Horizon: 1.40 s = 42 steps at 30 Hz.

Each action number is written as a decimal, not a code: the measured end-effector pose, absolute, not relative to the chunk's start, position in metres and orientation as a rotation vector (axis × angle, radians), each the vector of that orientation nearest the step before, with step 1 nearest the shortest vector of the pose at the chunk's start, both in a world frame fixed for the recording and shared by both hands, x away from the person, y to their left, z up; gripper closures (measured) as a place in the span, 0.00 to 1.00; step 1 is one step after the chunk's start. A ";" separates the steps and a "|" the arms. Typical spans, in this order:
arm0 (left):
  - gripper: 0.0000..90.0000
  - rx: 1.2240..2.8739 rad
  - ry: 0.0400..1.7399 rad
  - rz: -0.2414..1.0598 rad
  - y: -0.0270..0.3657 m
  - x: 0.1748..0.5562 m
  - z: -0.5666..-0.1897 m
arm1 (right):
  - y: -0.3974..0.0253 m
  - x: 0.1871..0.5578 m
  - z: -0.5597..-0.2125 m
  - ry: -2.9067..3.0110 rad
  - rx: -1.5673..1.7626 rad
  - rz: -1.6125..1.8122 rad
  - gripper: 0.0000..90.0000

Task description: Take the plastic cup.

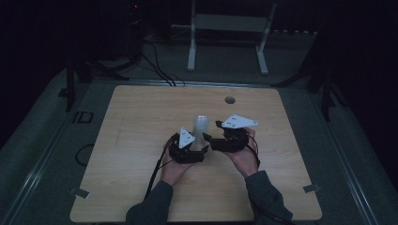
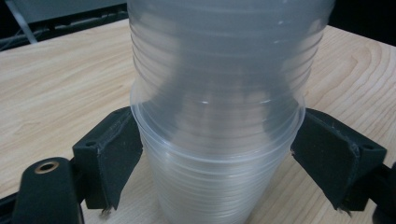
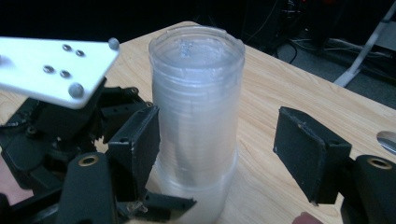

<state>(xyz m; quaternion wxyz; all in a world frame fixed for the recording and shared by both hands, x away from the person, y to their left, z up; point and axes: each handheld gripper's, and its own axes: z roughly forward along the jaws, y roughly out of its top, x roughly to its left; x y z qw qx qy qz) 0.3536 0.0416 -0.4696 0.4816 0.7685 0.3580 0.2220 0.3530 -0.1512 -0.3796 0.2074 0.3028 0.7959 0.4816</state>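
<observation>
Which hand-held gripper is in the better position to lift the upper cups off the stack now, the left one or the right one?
The right hand-held gripper. Its jaws stand open on either side of the upper cups, ready to close. The left hand-held gripper is already shut on the bottom cup, holding it on the table.

A tall stack of clear plastic cups [image 3: 196,116] stood upside down on the wooden worktop [image 3: 280,93]. The right gripper [image 3: 219,154] had its two black jaws wide apart, one touching the stack's side and the other well away from it. The left gripper [image 3: 70,126], with its white plate on top, sat close beside the bottom of the stack.
</observation>
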 end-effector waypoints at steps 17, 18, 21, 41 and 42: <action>0.22 1.823 0.877 0.533 0.044 0.353 -0.473 | -0.131 0.369 -0.381 2.232 0.821 1.384 0.34; 0.22 1.822 0.876 0.534 0.044 0.353 -0.473 | -0.130 0.370 -0.381 2.235 0.821 1.390 0.34; 0.22 1.821 0.876 0.539 0.045 0.352 -0.473 | -0.128 0.373 -0.383 2.239 0.824 1.398 0.34; 0.23 1.830 0.863 0.565 0.043 0.350 -0.473 | -0.127 0.377 -0.374 2.222 0.822 1.477 0.42; 0.23 1.830 0.863 0.565 0.043 0.350 -0.473 | -0.127 0.377 -0.374 2.222 0.822 1.477 0.42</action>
